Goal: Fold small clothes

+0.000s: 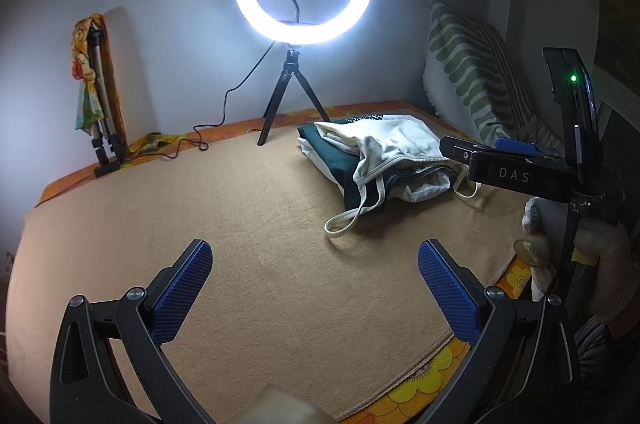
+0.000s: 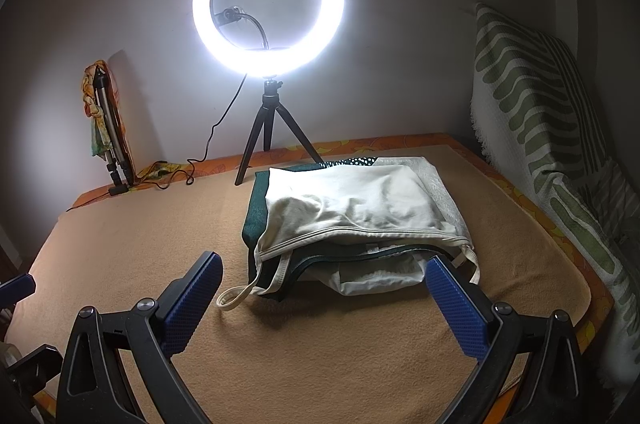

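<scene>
The left hand-held gripper (image 1: 315, 266) is held with its jaws spread apart and nothing between them, above bare tan blanket (image 1: 240, 224). The right hand-held gripper (image 2: 324, 282) is likewise spread and empty, directed at the near edge of the clothes pile (image 2: 352, 224), which lies on the blanket toward the right of the bed. A cream strappy top (image 2: 352, 207) is seen uppermost, over a dark green garment (image 2: 256, 212) and a white piece (image 2: 376, 278). One loose strap (image 2: 236, 298) trails onto the blanket.

Risks, as judged: if the strap alone is pinched, the top may be dragged and the pile below disturbed; if the bite is too deep, two layers may be lifted together. The ring light (image 2: 268, 3) on its tripod (image 2: 268, 131) stands just behind the pile and may be toppled by a wide sweep.

No containers are visible.
</scene>
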`<state>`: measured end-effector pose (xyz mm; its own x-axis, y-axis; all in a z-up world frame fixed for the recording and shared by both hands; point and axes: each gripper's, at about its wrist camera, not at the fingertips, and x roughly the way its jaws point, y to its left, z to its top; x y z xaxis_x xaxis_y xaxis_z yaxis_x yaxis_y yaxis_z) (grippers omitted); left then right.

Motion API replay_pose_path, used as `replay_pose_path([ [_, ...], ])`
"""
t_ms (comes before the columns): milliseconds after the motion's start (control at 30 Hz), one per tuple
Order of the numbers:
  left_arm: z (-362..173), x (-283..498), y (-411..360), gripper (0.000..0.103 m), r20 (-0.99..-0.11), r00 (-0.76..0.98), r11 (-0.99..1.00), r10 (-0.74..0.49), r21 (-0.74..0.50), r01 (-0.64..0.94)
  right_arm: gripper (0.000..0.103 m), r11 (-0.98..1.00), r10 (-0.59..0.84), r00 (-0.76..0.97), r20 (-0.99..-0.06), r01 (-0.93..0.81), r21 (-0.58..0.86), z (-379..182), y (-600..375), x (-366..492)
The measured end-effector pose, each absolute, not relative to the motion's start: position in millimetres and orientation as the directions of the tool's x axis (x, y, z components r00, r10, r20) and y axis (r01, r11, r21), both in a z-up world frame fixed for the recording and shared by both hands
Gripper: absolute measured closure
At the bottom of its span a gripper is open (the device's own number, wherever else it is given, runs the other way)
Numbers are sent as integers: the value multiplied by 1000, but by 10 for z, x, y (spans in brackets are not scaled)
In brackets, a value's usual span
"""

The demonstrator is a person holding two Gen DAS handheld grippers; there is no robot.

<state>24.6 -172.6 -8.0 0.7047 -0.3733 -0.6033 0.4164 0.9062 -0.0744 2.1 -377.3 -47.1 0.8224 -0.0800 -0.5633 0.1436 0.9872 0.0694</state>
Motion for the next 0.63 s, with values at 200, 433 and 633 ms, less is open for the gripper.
replay_pose_path([
  [200,-79,240,-1725,1,-602,707,907,-372,-73,415,0,987,-79,822,-564,143,70,-471,-3763,20],
  [433,-84,225,-1715,1,-594,715,906,-369,-60,418,0,987,-81,822,-563,144,69,-471,-3756,18],
  [633,-74,204,-1712,1,-589,716,903,-375,-59,425,0,987,-80,822,-564,143,69,-472,-3758,23],
])
